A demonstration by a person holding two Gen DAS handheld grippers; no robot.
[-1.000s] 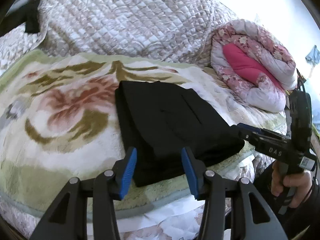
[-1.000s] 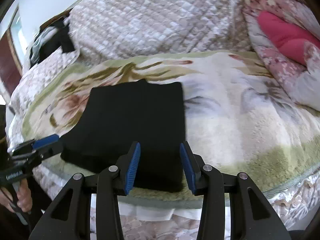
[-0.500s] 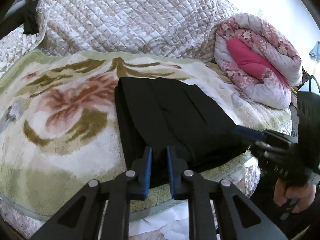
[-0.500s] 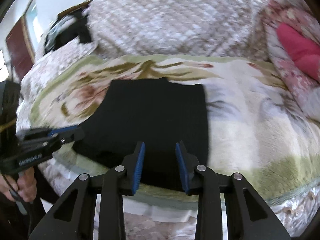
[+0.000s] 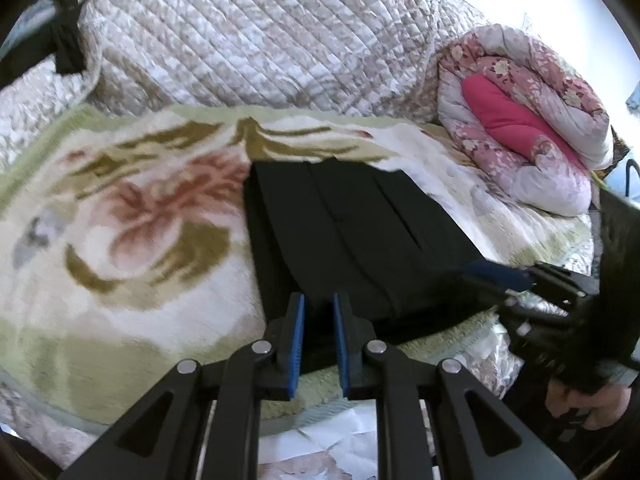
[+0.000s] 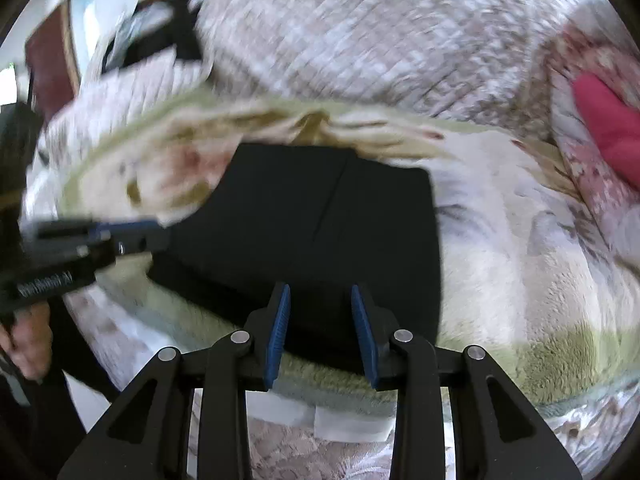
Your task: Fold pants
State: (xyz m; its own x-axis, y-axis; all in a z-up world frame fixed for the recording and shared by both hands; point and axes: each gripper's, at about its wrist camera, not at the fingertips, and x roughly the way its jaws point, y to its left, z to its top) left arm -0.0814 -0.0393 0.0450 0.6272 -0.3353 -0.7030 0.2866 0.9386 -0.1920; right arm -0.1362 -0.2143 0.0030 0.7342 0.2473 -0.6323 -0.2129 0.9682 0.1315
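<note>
Here the folded black fabric pants [image 5: 352,240] lie as a flat, roughly rectangular stack on the fleecy cream blanket with a pink and olive flower print [image 5: 132,240], close to the near edge of the bed, their long axis running away from both cameras toward the quilted beige bedspread [image 5: 260,40]. The left gripper [image 5: 319,312] sits at the near hem toward the pants' left corner, its blue-padded fingers [image 5: 297,340] drawn to a narrow gap that shows dark cloth, though whether they pinch it I cannot tell. The right gripper [image 6: 319,304] faces the same hem nearer the right corner, its fingers [image 6: 277,328] plainly parted with nothing between them. Both stand about equally near, so the next fold likely turns on lifting that near hem and carrying it forward along the long axis; blur in the right view hides finer detail
</note>
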